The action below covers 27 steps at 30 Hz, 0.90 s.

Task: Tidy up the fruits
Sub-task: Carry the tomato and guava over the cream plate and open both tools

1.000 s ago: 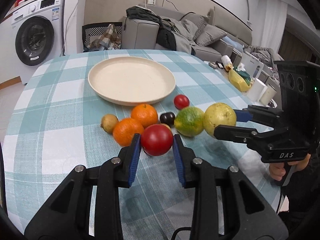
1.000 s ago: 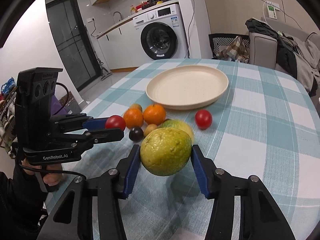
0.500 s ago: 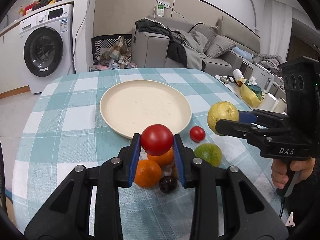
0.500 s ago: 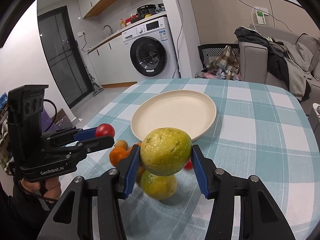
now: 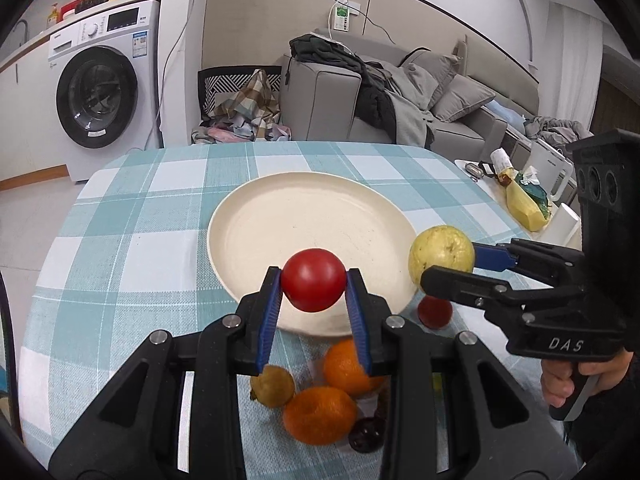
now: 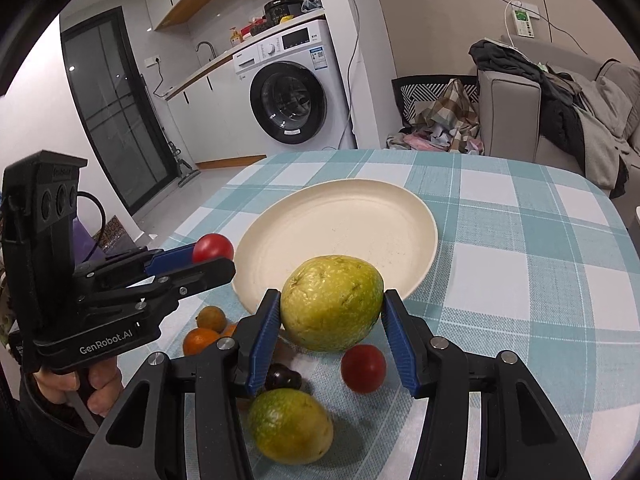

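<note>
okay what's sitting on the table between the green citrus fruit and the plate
In the right wrist view, a small red tomato lies on the cloth between the green citrus and the plate; the yellow fruit held in the right tongs hangs above that stretch.

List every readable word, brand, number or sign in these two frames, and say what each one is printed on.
"DAS": on the body of the right gripper, seen from the left wrist.
"GenRobot.AI": on the body of the left gripper, seen from the right wrist.
Washing machine: panel markings and stickers too small to read.
Wall device: green label blurred, unreadable.
No text on the fruits or the plate.
</note>
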Each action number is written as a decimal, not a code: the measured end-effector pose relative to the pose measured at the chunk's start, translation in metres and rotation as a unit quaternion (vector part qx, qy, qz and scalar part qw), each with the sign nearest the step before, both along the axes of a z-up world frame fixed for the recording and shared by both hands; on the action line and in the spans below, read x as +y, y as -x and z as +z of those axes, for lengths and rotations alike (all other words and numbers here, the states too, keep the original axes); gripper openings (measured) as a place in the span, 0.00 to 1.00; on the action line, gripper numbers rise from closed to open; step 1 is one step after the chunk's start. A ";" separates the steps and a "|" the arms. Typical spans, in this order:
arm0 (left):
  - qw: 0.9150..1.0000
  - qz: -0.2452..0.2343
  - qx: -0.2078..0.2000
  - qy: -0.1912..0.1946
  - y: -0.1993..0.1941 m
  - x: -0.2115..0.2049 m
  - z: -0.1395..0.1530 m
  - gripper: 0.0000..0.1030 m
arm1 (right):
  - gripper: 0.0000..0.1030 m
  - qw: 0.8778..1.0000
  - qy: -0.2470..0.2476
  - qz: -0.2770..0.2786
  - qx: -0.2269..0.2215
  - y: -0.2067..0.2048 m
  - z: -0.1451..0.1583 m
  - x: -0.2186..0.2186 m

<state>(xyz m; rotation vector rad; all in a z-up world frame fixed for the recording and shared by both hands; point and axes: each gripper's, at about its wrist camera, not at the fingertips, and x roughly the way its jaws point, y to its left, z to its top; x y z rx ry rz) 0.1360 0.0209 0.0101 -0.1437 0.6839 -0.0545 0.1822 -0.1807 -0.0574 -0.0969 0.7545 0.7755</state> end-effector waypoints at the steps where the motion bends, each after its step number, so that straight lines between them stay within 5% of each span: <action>1: 1.000 0.002 0.002 -0.003 -0.003 0.000 -0.002 0.28 | 0.50 1.000 0.001 0.000 0.001 -0.002 -0.002 0.002; 24: 1.000 0.008 0.019 -0.011 -0.026 0.003 -0.029 0.29 | 0.51 1.000 0.015 -0.005 0.014 -0.021 -0.020 0.018; 27: 0.999 0.009 0.025 -0.019 -0.021 0.002 -0.028 0.41 | 0.53 1.000 0.002 -0.005 0.016 -0.019 -0.019 0.014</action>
